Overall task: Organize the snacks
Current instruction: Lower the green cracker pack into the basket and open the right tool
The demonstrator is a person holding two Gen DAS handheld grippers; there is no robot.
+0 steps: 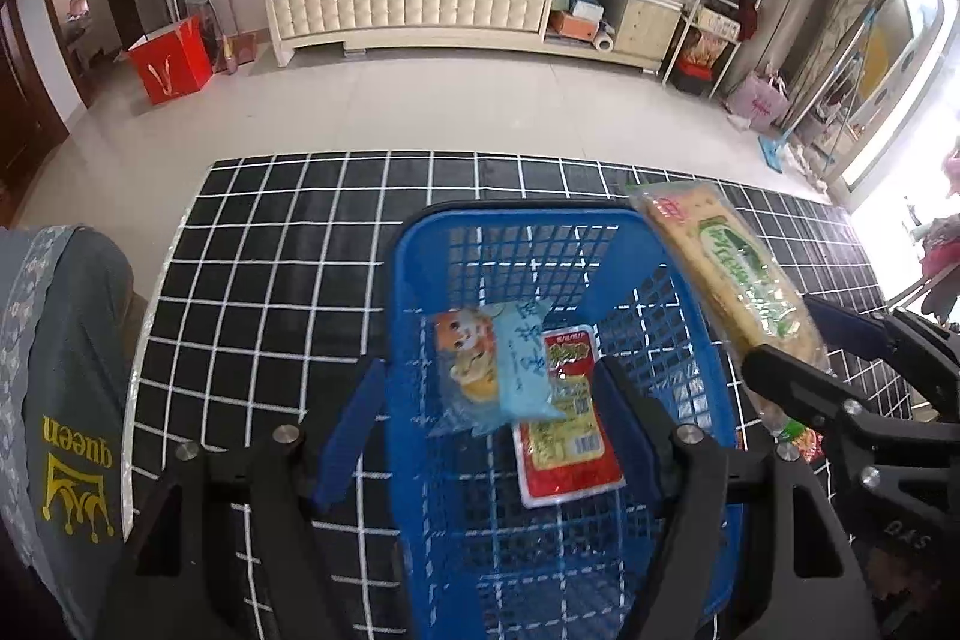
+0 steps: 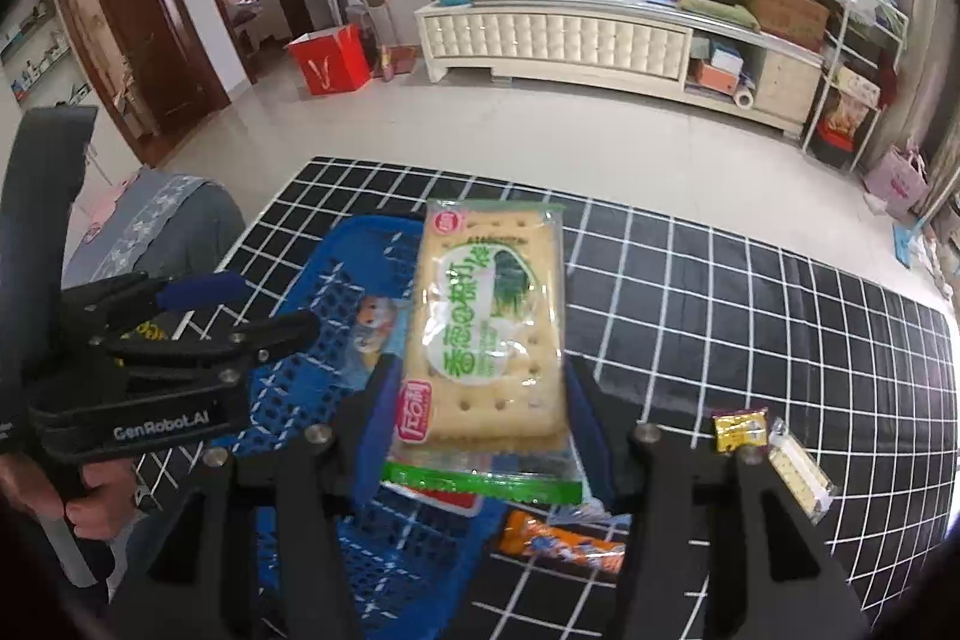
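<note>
Black grid-patterned cloth (image 1: 270, 244) covers my work surface. My right gripper (image 2: 480, 400) clamps a flat, glossy cracker packet (image 2: 489, 316) above the perforated blue plastic basket (image 1: 420, 250). My left gripper (image 1: 486, 394) stands open, empty, over the basket's soft wrapped snacks (image 1: 564, 430). Beyond, a padded cream cabinet (image 1: 408, 4).

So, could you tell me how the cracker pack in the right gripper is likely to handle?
The cracker pack probably stays fairly stiff: it juts straight out of the right gripper. Its glossy wrapper may slip. The crackers could crack if squeezed.
</note>
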